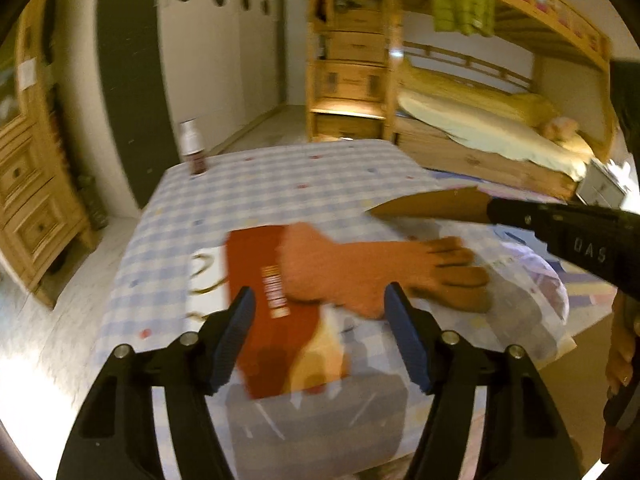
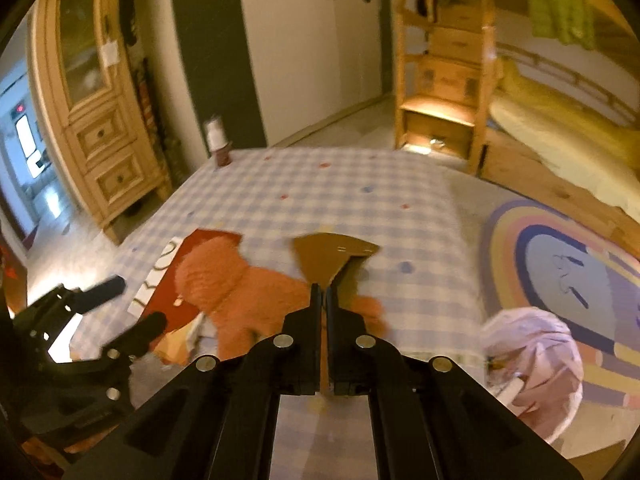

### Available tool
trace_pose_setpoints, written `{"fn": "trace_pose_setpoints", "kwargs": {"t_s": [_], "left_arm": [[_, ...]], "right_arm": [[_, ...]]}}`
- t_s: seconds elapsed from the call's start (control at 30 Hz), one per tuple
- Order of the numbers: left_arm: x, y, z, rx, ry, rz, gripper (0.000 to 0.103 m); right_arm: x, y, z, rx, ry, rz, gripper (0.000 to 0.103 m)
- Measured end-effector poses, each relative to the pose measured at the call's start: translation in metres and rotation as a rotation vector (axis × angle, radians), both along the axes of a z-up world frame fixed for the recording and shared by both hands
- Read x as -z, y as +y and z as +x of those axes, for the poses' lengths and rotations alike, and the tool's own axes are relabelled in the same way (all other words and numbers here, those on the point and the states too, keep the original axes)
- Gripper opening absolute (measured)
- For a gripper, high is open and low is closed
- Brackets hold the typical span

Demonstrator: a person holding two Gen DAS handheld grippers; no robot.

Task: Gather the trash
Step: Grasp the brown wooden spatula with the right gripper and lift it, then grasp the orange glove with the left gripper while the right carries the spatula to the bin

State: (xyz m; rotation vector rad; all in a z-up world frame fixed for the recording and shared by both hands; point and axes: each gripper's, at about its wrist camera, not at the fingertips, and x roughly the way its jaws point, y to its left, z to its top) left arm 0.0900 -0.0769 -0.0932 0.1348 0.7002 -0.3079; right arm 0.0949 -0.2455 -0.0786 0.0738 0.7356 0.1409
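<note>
My right gripper point(image 2: 323, 292) is shut on a brown cardboard scrap point(image 2: 334, 258) and holds it above the checked table point(image 2: 340, 196); the scrap point(image 1: 432, 206) and the right gripper point(image 1: 494, 210) also show at the right of the left wrist view. My left gripper point(image 1: 320, 316) is open and empty, over a red box point(image 1: 264, 280) with an orange sock point(image 1: 360, 270) lying across it. In the right wrist view the left gripper point(image 2: 132, 304) is at the lower left, by the sock point(image 2: 240, 292) and the red box point(image 2: 188, 272).
A small bottle point(image 1: 194, 152) stands at the table's far left corner point(image 2: 218, 140). A thin plastic bag point(image 2: 536, 364) hangs off the table's right edge point(image 1: 532, 292). A wooden cabinet point(image 2: 96, 112) stands left, a bunk bed point(image 1: 480, 120) right, a round rug point(image 2: 560, 264) on the floor.
</note>
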Motion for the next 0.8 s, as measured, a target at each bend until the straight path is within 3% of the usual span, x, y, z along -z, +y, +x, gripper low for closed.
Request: {"fn": "trace_pose_setpoints", "kwargs": {"t_s": [0.2,0.33,0.43,0.5,0.53,0.57,0.67,0.8], "left_arm": [[0.015,-0.042,0.012,0.064,0.033,0.062,0.062],[0.023,-0.054,0.037,0.041,0.122,0.030,0.058],[0.031,-0.061,0.048,0.031,0.169,0.035,0.048],[0.037,-0.066,0.049,0.023,0.183,0.068,0.033],[0.038,-0.069,0.049,0.020,0.161,0.090,0.027],[0.037,-0.071,0.049,0.022,0.155,0.107,0.013],[0.022,-0.068,0.045,0.032,0.134,0.058,0.012],[-0.021,-0.071,0.025,0.089,0.037,-0.035,0.012]], "right_arm": [[-0.007,-0.033,-0.017,0.054,-0.023,0.049,0.001],[-0.011,-0.048,-0.029,0.071,-0.038,0.055,0.001],[-0.012,-0.056,-0.036,0.084,-0.048,0.055,0.001],[-0.013,-0.059,-0.040,0.086,-0.050,0.056,0.001],[-0.013,-0.061,-0.042,0.087,-0.050,0.058,0.001],[-0.012,-0.065,-0.044,0.093,-0.051,0.062,0.001],[-0.013,-0.075,-0.051,0.116,-0.058,0.064,0.001],[-0.019,-0.094,-0.065,0.160,-0.082,0.070,0.001]]}}
